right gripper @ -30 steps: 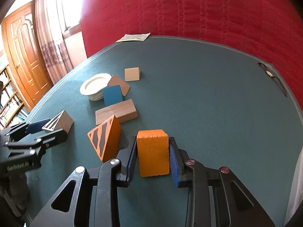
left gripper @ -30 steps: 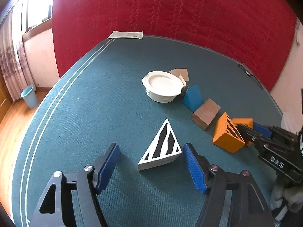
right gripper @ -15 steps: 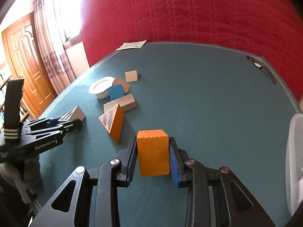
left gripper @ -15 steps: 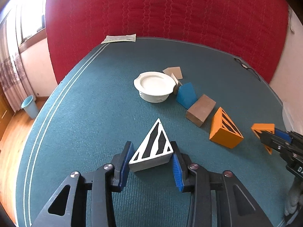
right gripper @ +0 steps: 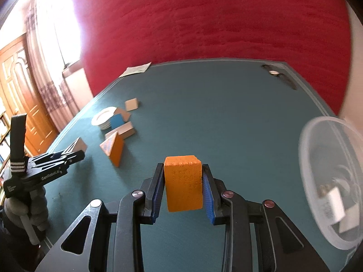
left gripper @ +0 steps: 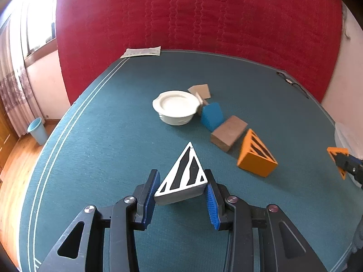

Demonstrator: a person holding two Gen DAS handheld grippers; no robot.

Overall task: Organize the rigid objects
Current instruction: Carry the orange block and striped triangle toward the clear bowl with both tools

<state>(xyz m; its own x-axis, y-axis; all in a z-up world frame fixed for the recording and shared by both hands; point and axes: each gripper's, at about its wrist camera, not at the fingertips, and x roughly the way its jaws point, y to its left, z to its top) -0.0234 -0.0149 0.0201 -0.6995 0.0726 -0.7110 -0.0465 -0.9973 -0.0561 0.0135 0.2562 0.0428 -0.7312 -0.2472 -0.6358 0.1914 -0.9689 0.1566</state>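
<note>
You've got the orange block [right gripper: 183,183] pinched between the pads of your right gripper [right gripper: 183,189], lifted off the table [right gripper: 226,117], with the clear tub [right gripper: 331,181] close on your right. A pale piece or two already lie in that tub, though blur hides what they are. Your left gripper [left gripper: 181,193] is clamped on the white striped wedge [left gripper: 183,178], which looks just clear of the cloth. So two pieces are in hand, neither dropped yet. By my reckoning most of the job is ahead: the orange striped wedge [left gripper: 256,156], brown block [left gripper: 228,133], blue block [left gripper: 212,116] and tan pieces [left gripper: 200,90] sit loose beside the white dish [left gripper: 175,108].
</note>
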